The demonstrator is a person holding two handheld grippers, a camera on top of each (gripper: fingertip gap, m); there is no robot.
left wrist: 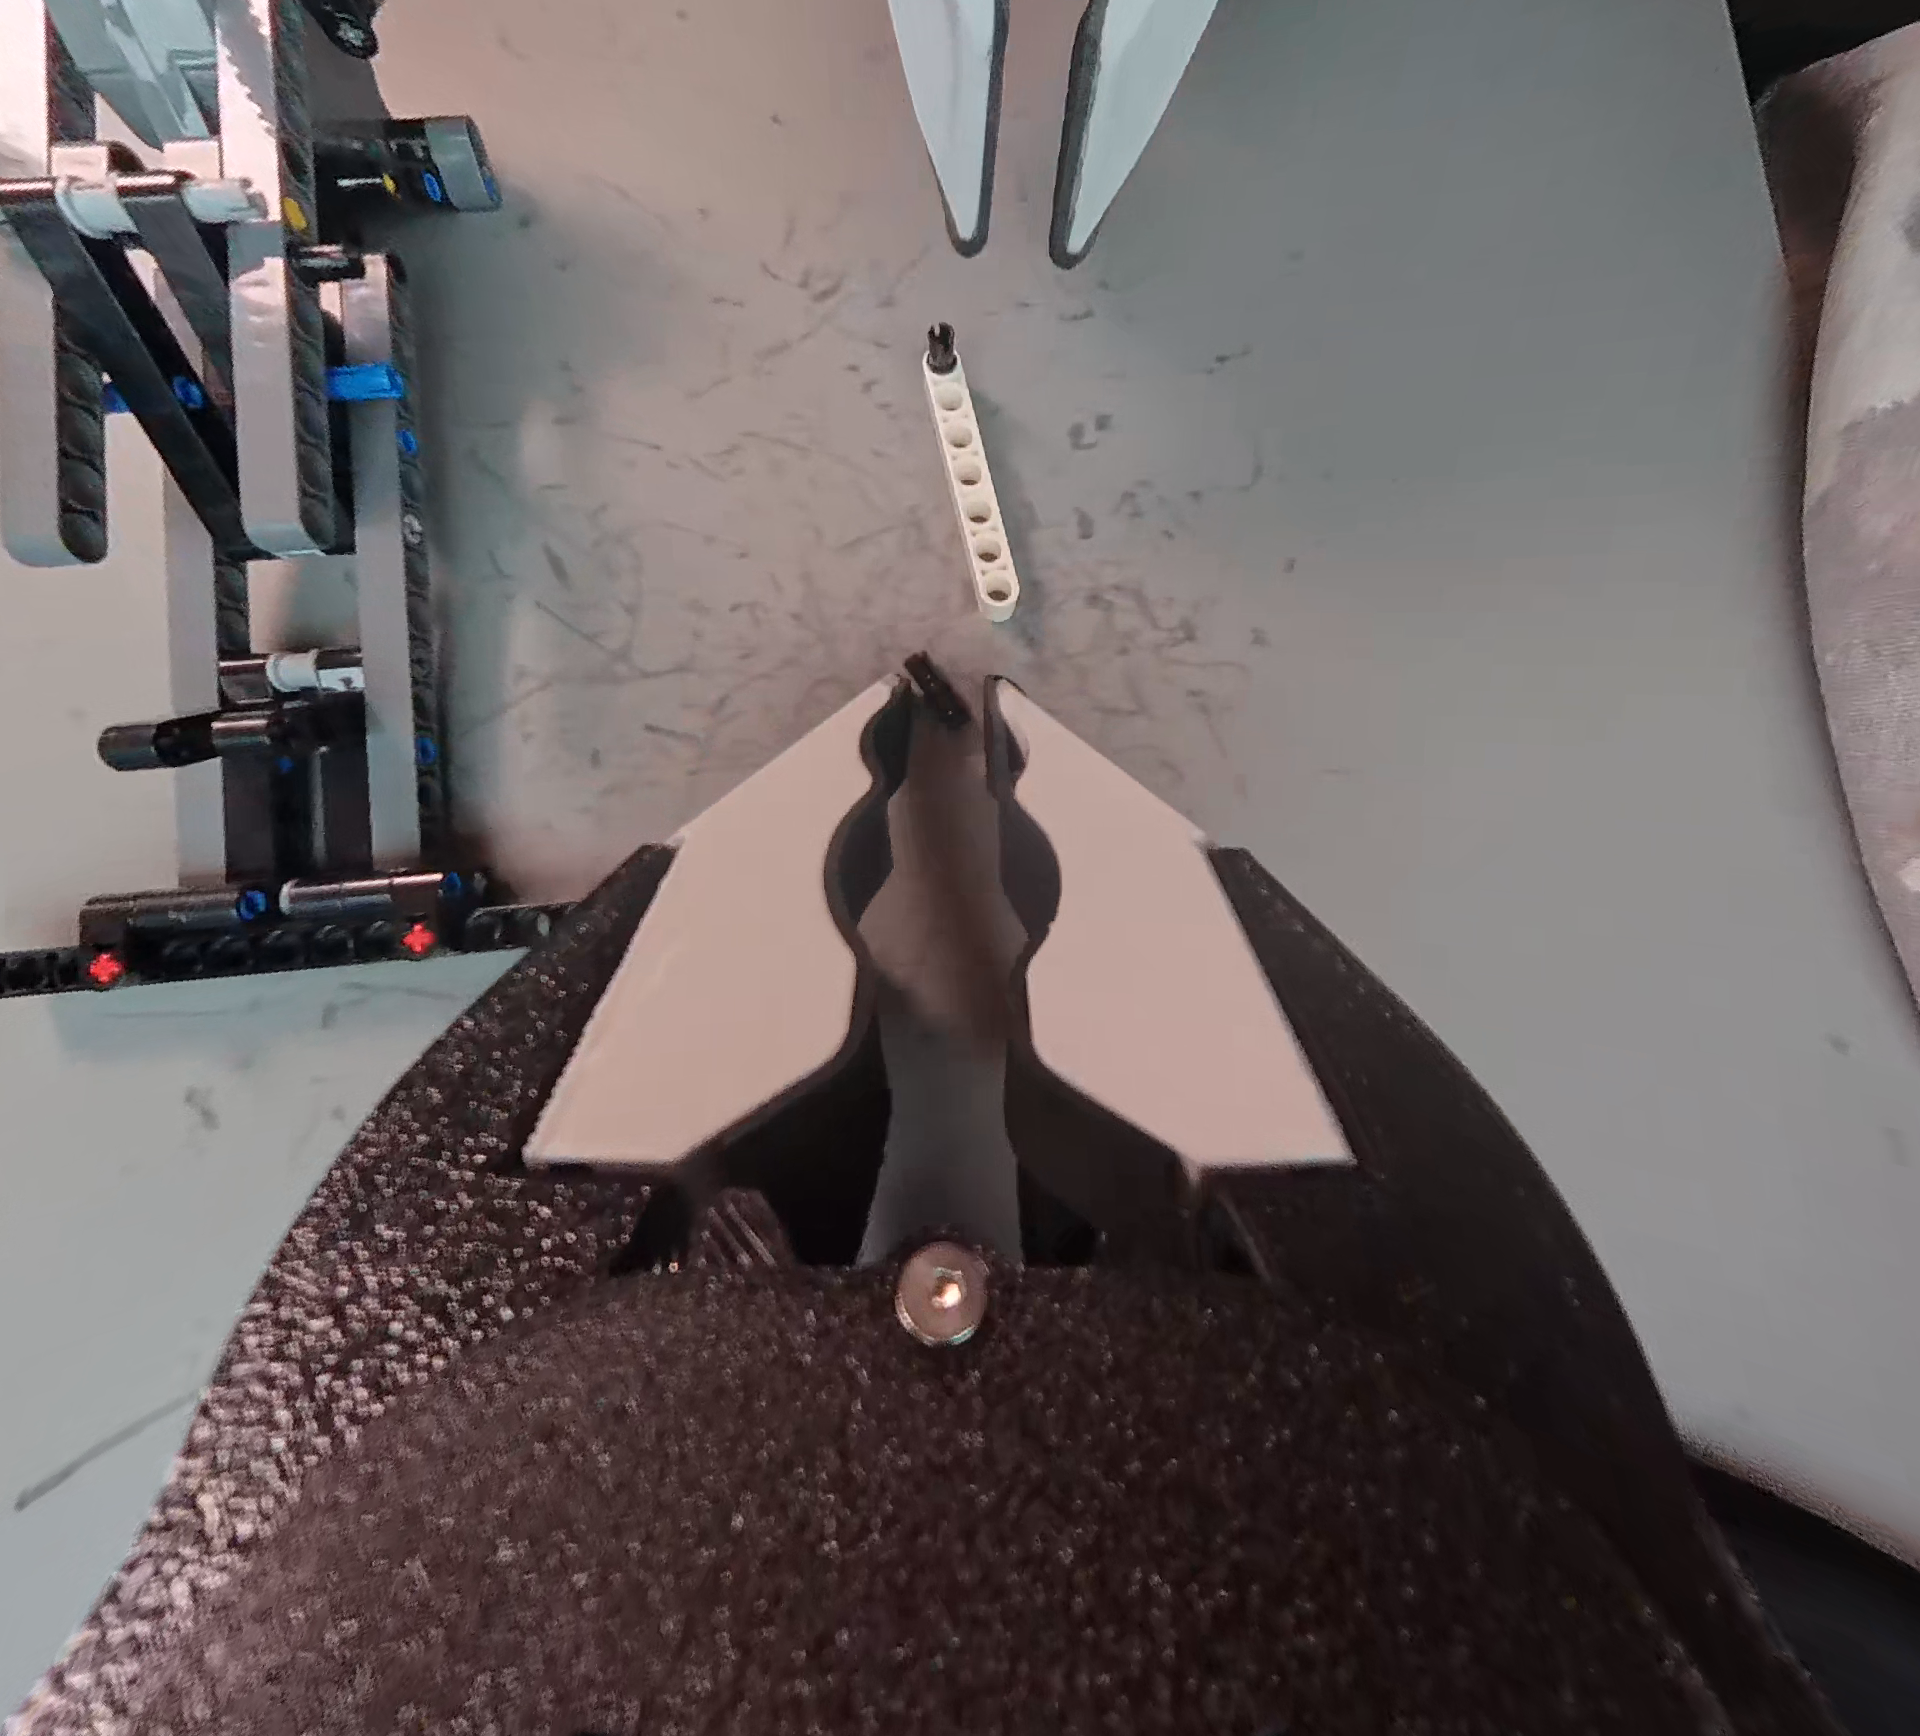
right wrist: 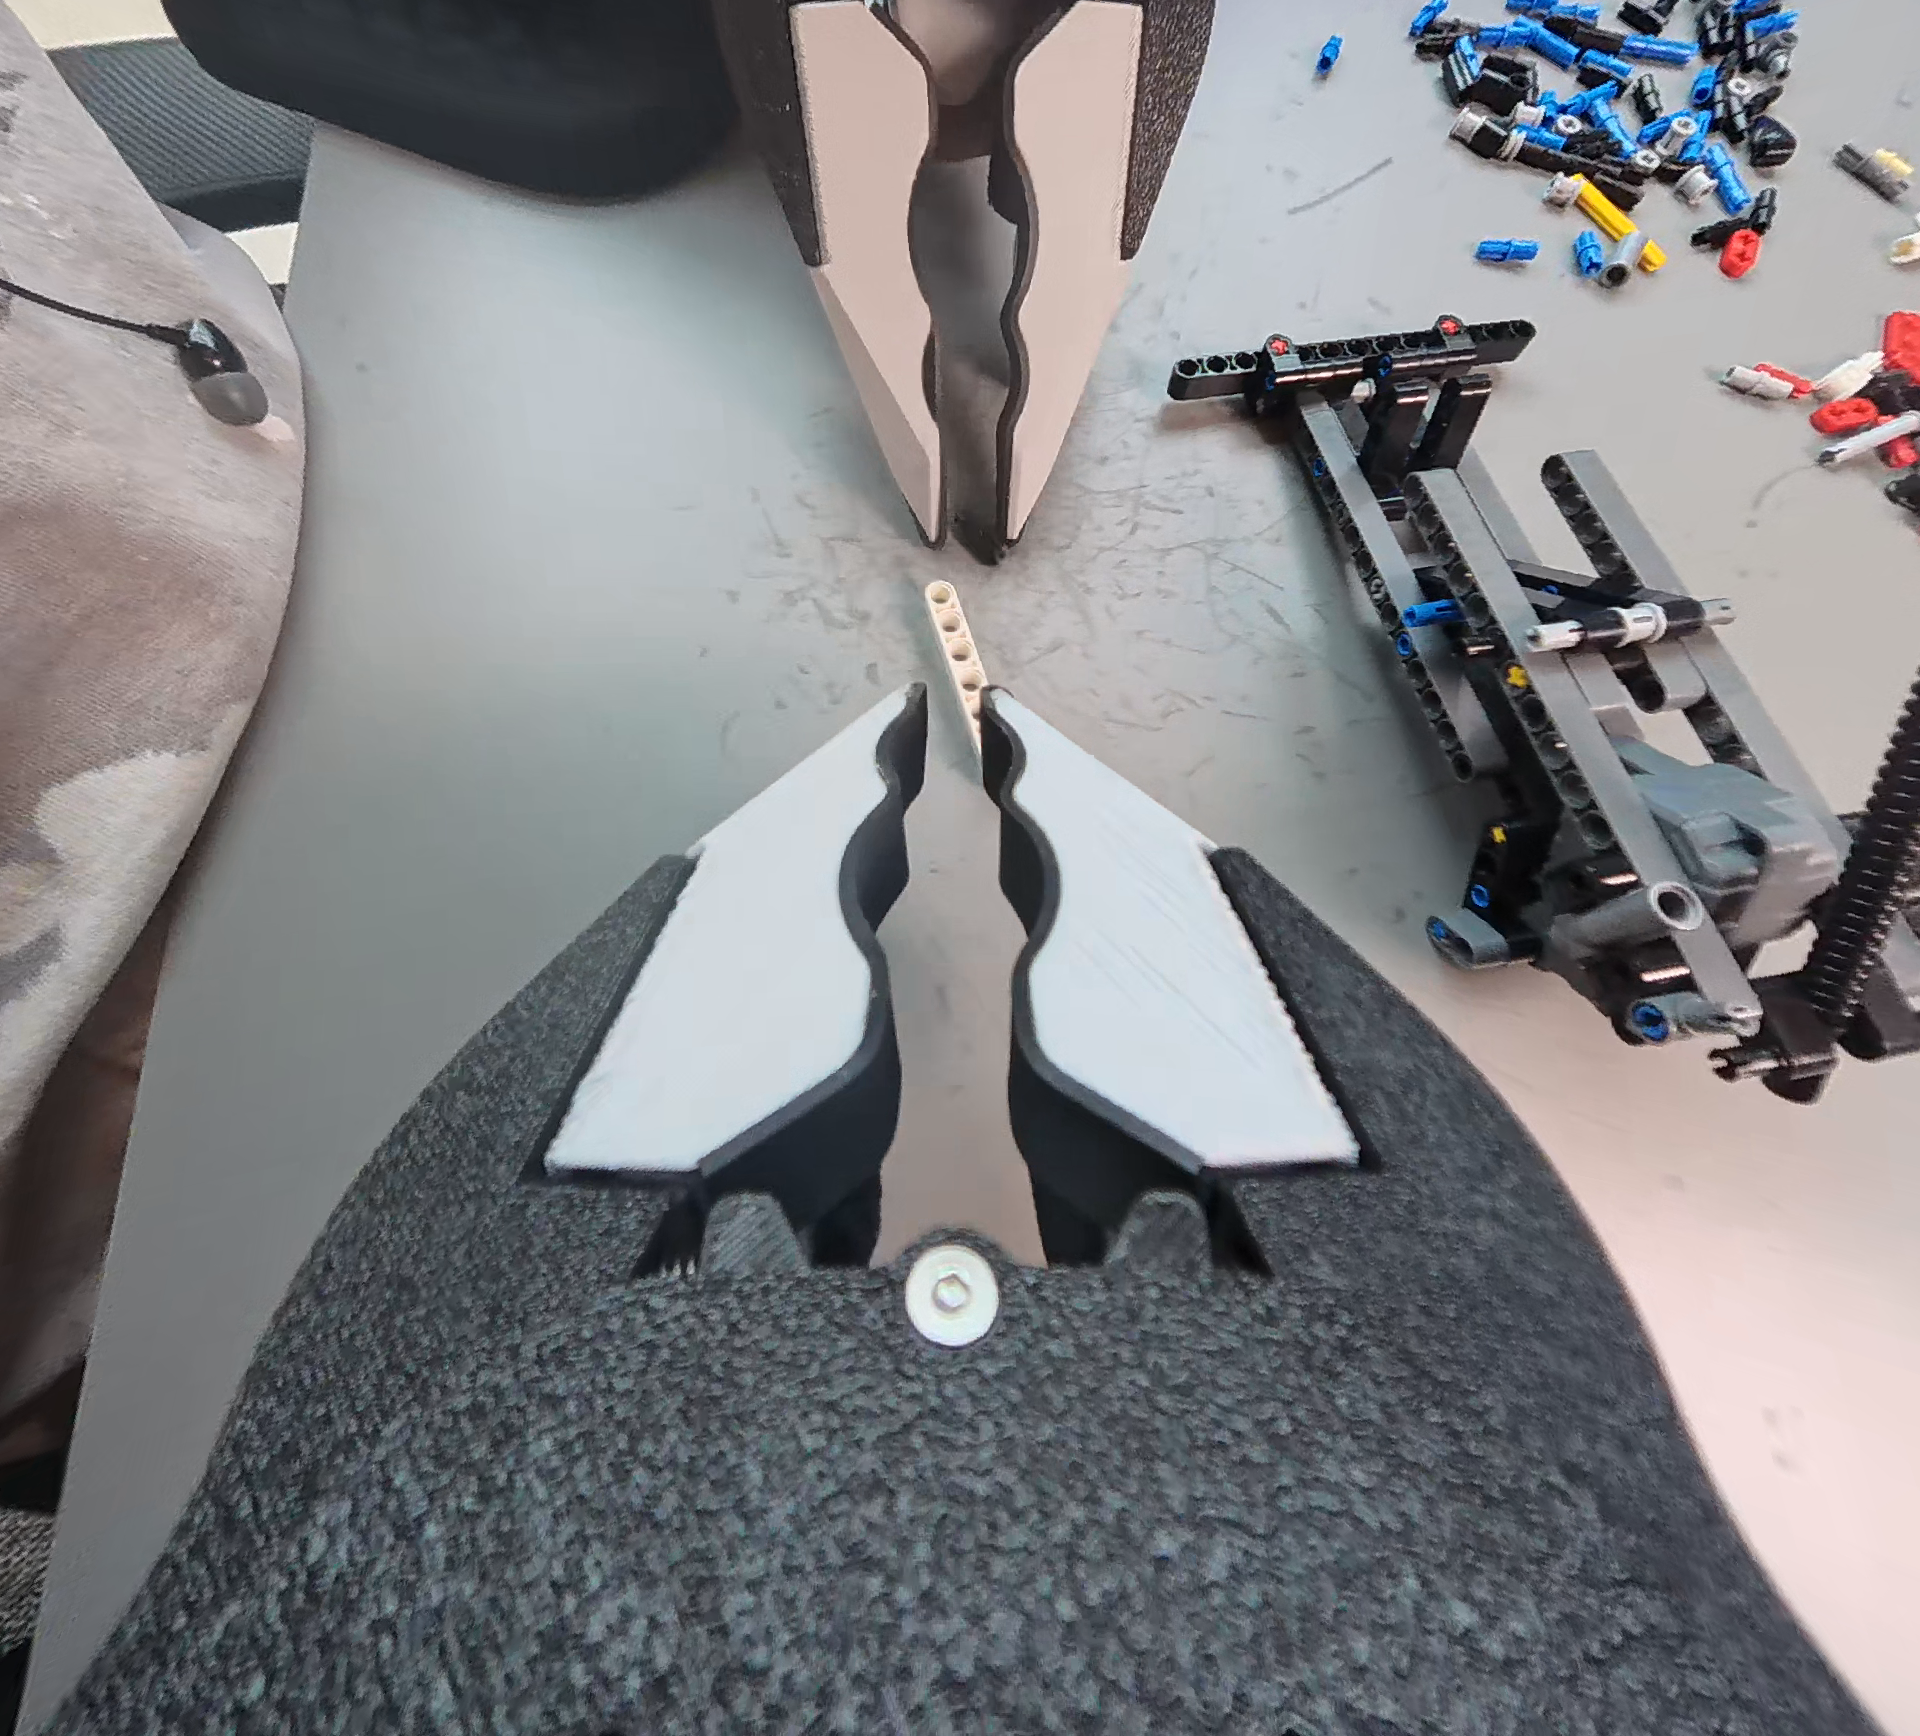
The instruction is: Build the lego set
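Observation:
A white beam with a row of holes (left wrist: pixel 971 481) lies flat on the grey table (left wrist: pixel 1403 543). A black pin (left wrist: pixel 940 341) is plugged into its end nearest the right gripper. My left gripper (left wrist: pixel 940 689) is shut on a second small black pin (left wrist: pixel 932 697), held just short of the beam's other end. My right gripper (left wrist: pixel 1013 252) faces it from the opposite side, jaws a narrow gap apart and empty, apart from the beam. In the right wrist view the beam (right wrist: pixel 948 637) shows through the gap of the right gripper (right wrist: pixel 954 701). The left gripper (right wrist: pixel 966 543) is beyond it.
A partly built black and grey Technic frame (right wrist: pixel 1558 699) lies right of the beam, also in the left wrist view (left wrist: pixel 260 439). A pile of blue, black and grey small parts (right wrist: pixel 1621 76) and red and white parts (right wrist: pixel 1860 408) lie farther off. A person's grey sleeve (right wrist: pixel 104 543) is at the table's edge. Across from one pair of fingers to the other is roughly 7 cm.

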